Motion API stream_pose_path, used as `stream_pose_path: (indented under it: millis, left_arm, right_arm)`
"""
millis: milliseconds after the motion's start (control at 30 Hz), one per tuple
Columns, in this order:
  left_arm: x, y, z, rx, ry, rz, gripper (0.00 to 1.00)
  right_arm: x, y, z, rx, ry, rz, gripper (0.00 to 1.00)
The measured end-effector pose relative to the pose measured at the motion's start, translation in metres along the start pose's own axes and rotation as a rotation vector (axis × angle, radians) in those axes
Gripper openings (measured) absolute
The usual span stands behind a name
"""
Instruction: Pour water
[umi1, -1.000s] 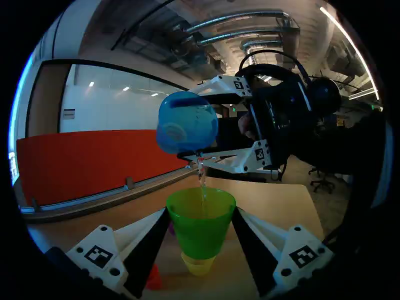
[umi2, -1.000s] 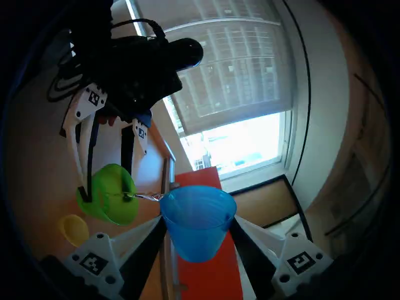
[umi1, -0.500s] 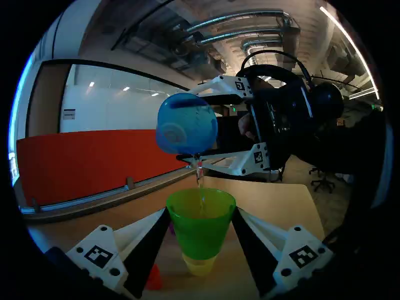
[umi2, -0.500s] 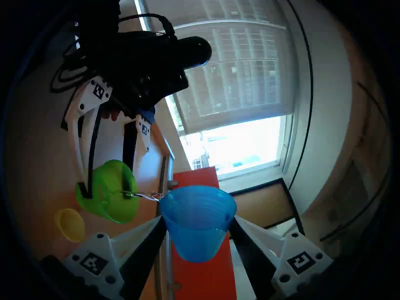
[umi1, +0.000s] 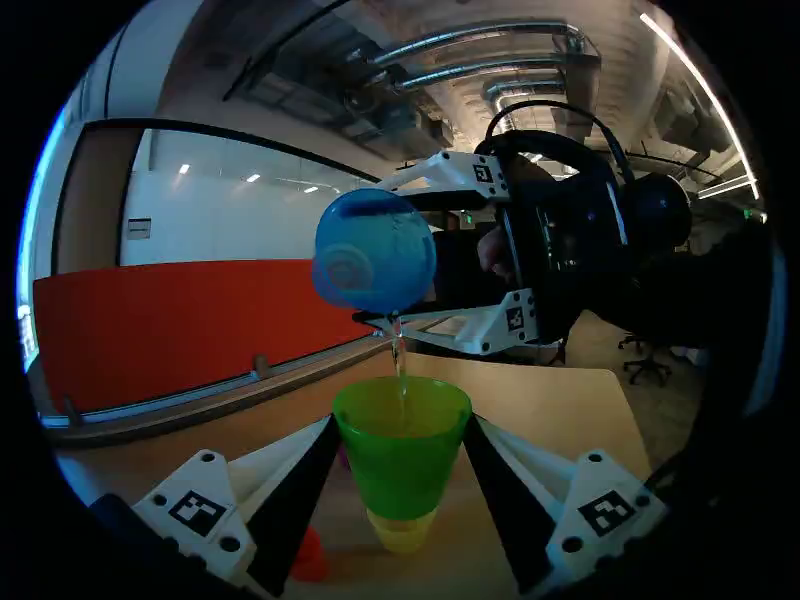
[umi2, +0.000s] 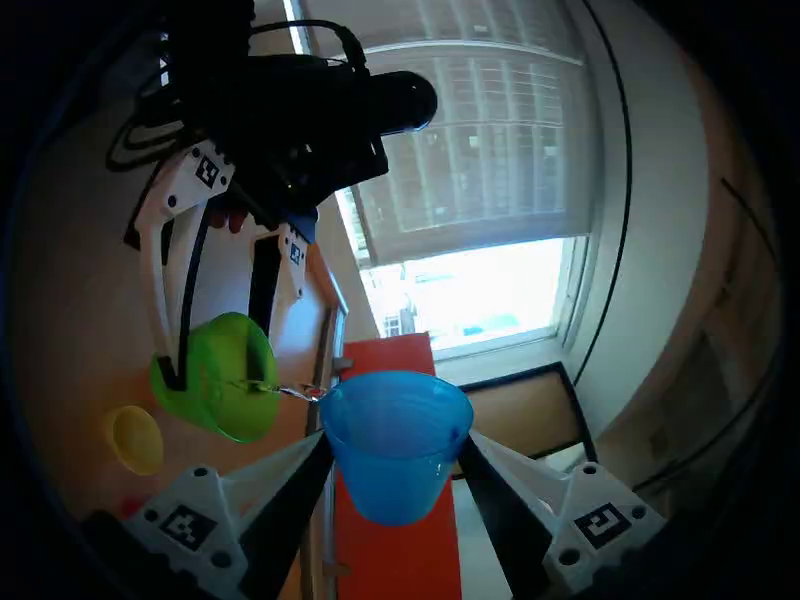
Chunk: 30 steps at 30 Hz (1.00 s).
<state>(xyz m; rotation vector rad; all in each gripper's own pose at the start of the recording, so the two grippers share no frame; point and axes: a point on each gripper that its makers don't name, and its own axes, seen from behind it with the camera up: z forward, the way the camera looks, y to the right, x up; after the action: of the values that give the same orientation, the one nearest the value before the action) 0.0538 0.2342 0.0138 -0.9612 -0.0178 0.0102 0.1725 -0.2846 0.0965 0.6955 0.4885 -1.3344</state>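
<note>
Step in hand: pouring, judged from the thin water stream (umi1: 398, 355) running from the blue cup (umi1: 372, 252) down into the green cup (umi1: 402, 445).
Left gripper (umi1: 400, 432): clamped on the green cup, one finger on each side, holding it upright and raised above the table (umi1: 560, 400).
Right gripper (umi2: 395, 450): clamped on the blue cup, tipped so its lip hangs just above the green cup's mouth.
Water: part in the blue cup, part in the stream; how much sits in the green cup I cannot tell.
Doing it well: hold the green cup level and steady, and place the stream near the middle of its mouth, away from the rim.
Tilt: I would raise it slowly, since a thin stream tends to cling to the lip and dribble.
Gap: a short fall between the two cups limits splashing.
Risk: a spill would land on the yellow cup (umi1: 400, 528), which sits on the table right under the green one, with a small red thing (umi1: 310, 555) near-left.
Left gripper view gives: the blue cup's base, the stream's whole fall, and its landing inside the green rim.
Right gripper view gives: the blue cup's rim near the camera, the green cup side-on to the far left, and the bright window (umi2: 470, 285) behind.
</note>
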Motion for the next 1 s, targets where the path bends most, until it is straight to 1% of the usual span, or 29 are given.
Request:
stream_pose_path:
  millis: [767, 1000]
  left_arm:
    - [0.0010, -0.0014, 0.0018, 0.001, 0.001, -0.001, 0.86]
    - [0.0015, -0.0001, 0.0012, -0.002, -0.001, 0.000, 0.86]
  right_arm:
    - [-0.0027, 0.0035, 0.0038, -0.014, -0.002, -0.053, 0.88]
    - [-0.0027, 0.0031, 0.0047, -0.017, 0.000, -0.068, 0.88]
